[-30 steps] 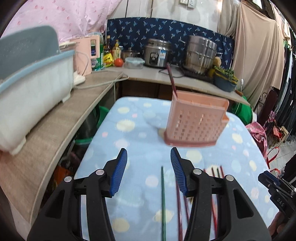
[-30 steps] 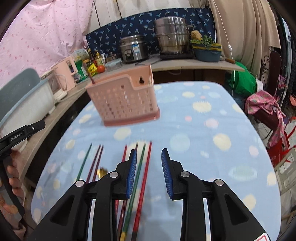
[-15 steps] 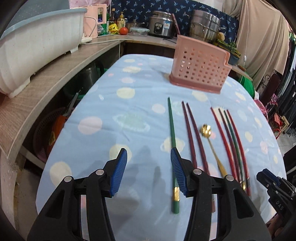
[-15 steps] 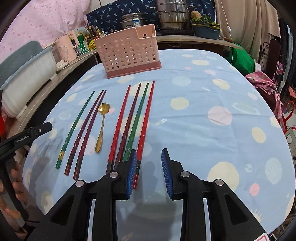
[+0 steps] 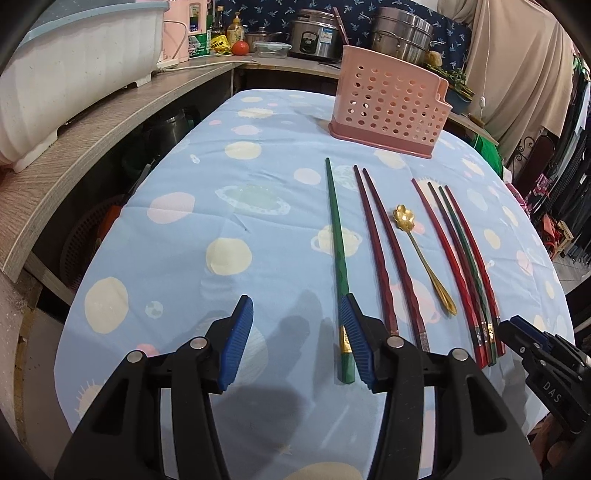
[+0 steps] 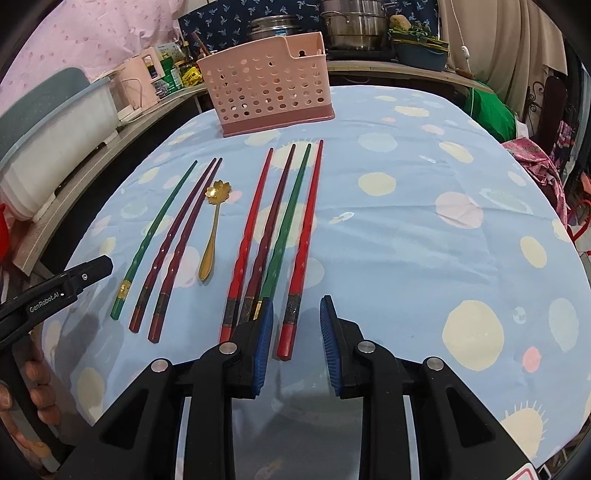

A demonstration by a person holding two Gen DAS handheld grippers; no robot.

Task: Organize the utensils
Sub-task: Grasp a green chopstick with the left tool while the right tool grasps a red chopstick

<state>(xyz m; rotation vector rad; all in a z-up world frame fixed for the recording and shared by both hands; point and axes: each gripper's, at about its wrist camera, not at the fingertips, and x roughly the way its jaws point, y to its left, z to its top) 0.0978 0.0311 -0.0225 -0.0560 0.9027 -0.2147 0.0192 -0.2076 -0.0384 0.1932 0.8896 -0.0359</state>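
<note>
Several chopsticks lie side by side on the blue spotted tablecloth (image 5: 184, 229): a green one (image 5: 338, 258) at the left, two dark red ones (image 5: 384, 254), then a group of red, dark and green ones (image 6: 280, 229). A gold flower spoon (image 5: 417, 247) lies between the groups. A pink perforated utensil basket (image 5: 388, 107) stands behind them; it also shows in the right wrist view (image 6: 271, 99). My left gripper (image 5: 297, 339) is open, its right finger beside the green chopstick's handle. My right gripper (image 6: 297, 343) is open over the handle of the rightmost red chopstick (image 6: 301, 254).
A wooden counter (image 5: 92, 122) runs along the left with a white tub (image 5: 66, 62), bottles and a pink appliance. Steel pots (image 5: 399, 33) stand at the back. Clothes and a green bag (image 6: 491, 110) are at the right.
Both grippers have pulled back and lowered toward the handle ends of the chopsticks. The basket is now farther off, and the whole row of utensils has come into view.
</note>
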